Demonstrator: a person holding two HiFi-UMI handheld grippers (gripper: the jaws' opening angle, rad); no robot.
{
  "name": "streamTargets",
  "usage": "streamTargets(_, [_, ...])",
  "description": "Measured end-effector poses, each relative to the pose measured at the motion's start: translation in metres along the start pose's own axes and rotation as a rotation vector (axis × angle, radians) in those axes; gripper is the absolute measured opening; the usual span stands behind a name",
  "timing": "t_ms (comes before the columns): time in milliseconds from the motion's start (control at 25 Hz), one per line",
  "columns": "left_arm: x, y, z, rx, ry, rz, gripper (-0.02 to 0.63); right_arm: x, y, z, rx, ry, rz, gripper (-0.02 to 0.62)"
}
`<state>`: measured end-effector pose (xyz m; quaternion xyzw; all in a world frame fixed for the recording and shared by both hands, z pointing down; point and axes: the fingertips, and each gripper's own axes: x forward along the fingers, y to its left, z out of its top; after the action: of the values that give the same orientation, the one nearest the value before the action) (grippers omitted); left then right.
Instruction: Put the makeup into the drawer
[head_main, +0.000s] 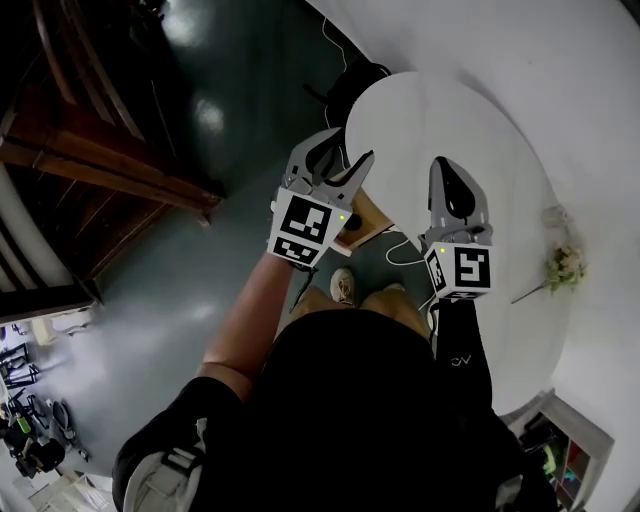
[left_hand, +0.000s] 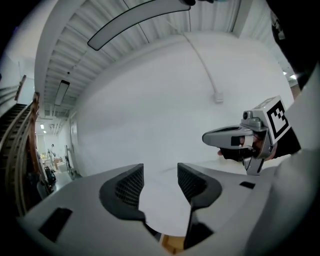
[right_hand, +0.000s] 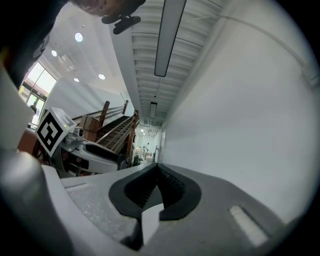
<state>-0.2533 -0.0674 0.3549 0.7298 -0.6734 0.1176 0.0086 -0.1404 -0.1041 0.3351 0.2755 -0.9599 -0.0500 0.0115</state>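
The person stands over a grey-green floor (head_main: 190, 120) at the near edge of a white oval surface (head_main: 480, 110), both arms raised in front of the chest. The left hand-held gripper (left_hand: 160, 181) has its jaws apart, and only the white surface and a pale wall show in the gap. In the head view it sits above a bare forearm (head_main: 250, 320), its marker cube (head_main: 305, 228) turned to the camera and its jaws pointing at the surface's rim.

The right hand-held gripper (right_hand: 157, 172) has its ribbed pads (right_hand: 172, 185) drawn together at the tips with nothing between them. It is held just to the right of the other gripper, over the surface's edge, on an arm in a black sleeve (head_main: 460, 350). Each gripper shows in the other's view, side by side but apart.

A tan wooden piece (head_main: 362, 222) sits under the surface's rim, beside and below the left gripper's jaws; whether it is the drawer cannot be told. Light shoes (head_main: 343, 287) stand on the floor below it. A small bunch of pale flowers (head_main: 565, 267) lies on the far right of the surface, well apart from both grippers. A dark wooden staircase (head_main: 90, 150) runs along the left, and a white shelf unit (head_main: 572, 448) stands at the lower right.

The makeup cannot be made out in any view.
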Motion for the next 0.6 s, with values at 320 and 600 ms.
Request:
streamTargets(320, [-0.017,0.012,0.014,-0.009,-0.069,0.109,0.009,0.0,0.005,0.001,-0.004,-0.006,0.019,0.005])
streamTargets(600, [-0.026,0.022,0.013,-0.035,-0.062,0.142,0.008,0.002,0.011,0.002,-0.004,-0.005,0.034,0.005])
